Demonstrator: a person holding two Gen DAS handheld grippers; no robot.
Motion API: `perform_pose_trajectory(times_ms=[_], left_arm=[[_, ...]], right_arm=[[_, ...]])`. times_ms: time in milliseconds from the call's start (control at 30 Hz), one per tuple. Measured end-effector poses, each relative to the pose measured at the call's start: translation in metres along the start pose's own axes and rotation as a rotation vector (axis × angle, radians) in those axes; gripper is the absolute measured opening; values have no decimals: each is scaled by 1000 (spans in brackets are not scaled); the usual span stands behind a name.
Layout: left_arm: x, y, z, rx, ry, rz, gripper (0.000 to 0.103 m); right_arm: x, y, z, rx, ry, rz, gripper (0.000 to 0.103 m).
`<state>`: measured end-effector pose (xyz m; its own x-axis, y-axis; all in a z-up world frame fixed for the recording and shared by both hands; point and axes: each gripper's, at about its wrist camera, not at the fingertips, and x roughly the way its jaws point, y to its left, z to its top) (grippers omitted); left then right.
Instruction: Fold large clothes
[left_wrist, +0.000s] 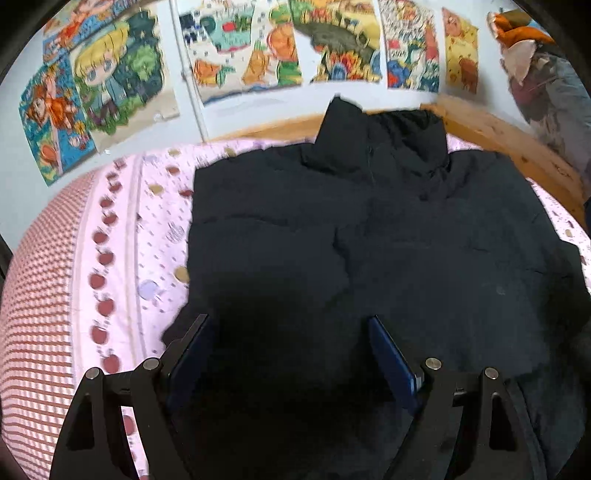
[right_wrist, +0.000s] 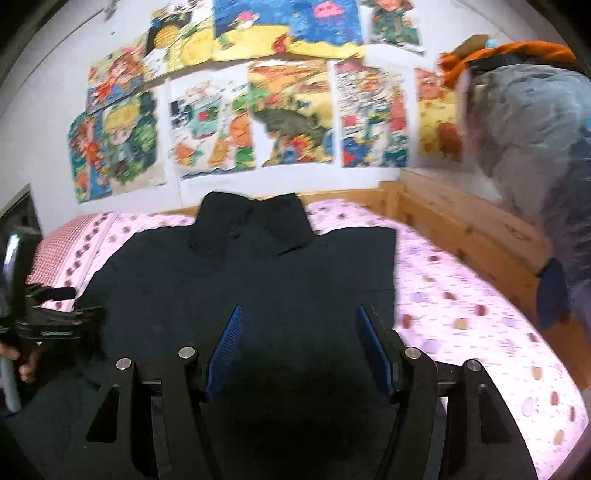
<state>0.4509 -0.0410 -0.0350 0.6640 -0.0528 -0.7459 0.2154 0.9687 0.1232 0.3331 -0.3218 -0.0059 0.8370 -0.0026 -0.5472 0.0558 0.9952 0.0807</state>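
Observation:
A large black padded jacket lies spread flat on the bed, collar toward the wall; it also fills the middle of the right wrist view. My left gripper is open and empty, just above the jacket's lower left part. My right gripper is open and empty, above the jacket's lower right part near its right edge. The left gripper also shows at the left edge of the right wrist view, by the jacket's left side.
The bed has a pink patterned sheet and a wooden frame at the back and right. Colourful posters cover the wall. Clothes hang at the right. A red-checked part of the bedding lies at the left.

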Motion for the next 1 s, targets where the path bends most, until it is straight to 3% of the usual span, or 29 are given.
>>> perform_pose_trajectory(times_ms=[133,233,433,633,1000], left_arm=[[17,-2,-9,1,35,4,88],[27,-3,-14,-4,47,-5,92],[47,-15,-28,17,45,32,95],[61,-27,-36,37,51,71,97],[59,-30,-43,30,44,62,98]], right_arm=[[51,14,-22,-79,181,44,58],[78,7,-42,-33,276,85,59],[90,2,-61,6,262,122,61],[109,3,-73,1,272,102,61],[106,6,-75,-6,248,94,63]])
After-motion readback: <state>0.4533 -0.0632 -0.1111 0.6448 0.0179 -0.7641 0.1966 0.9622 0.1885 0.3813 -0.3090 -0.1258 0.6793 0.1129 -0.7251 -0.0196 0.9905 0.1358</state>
